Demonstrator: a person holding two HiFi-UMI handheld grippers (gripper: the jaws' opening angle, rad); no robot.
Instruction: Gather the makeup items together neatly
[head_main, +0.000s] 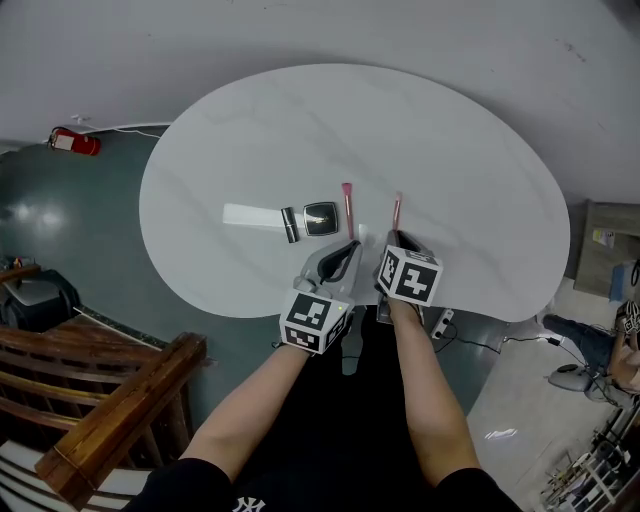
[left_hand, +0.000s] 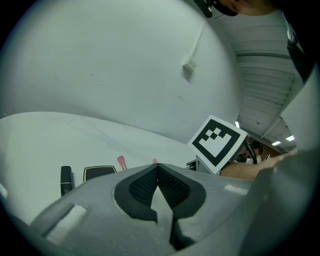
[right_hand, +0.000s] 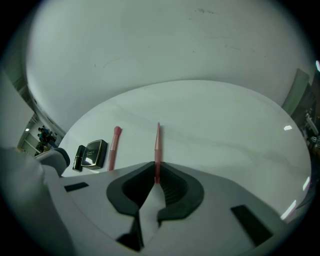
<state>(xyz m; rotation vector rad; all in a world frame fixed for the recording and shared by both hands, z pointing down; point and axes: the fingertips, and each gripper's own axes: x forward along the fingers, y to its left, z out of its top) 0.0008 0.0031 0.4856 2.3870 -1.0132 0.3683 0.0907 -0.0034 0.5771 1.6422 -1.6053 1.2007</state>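
Note:
On the white oval table (head_main: 450, 150) lie, left to right, a flat white item (head_main: 252, 215), a black lipstick (head_main: 290, 224), a dark compact (head_main: 321, 218), a pink brush (head_main: 348, 208) and a thin pink pencil (head_main: 396, 212). My right gripper (right_hand: 156, 176) is shut on the near end of the pencil (right_hand: 158, 145), which points away across the table. The brush (right_hand: 114, 147), compact (right_hand: 95, 152) and lipstick (right_hand: 79, 157) sit to its left. My left gripper (left_hand: 158, 168) is shut with nothing in it, hovering just short of the compact (left_hand: 99, 173) and brush (left_hand: 121, 162).
The table's near edge runs just under both grippers. A red fire extinguisher (head_main: 75, 142) lies on the floor at left. Wooden furniture (head_main: 90, 400) stands at lower left, and a power strip (head_main: 440, 322) with cables lies on the floor at right.

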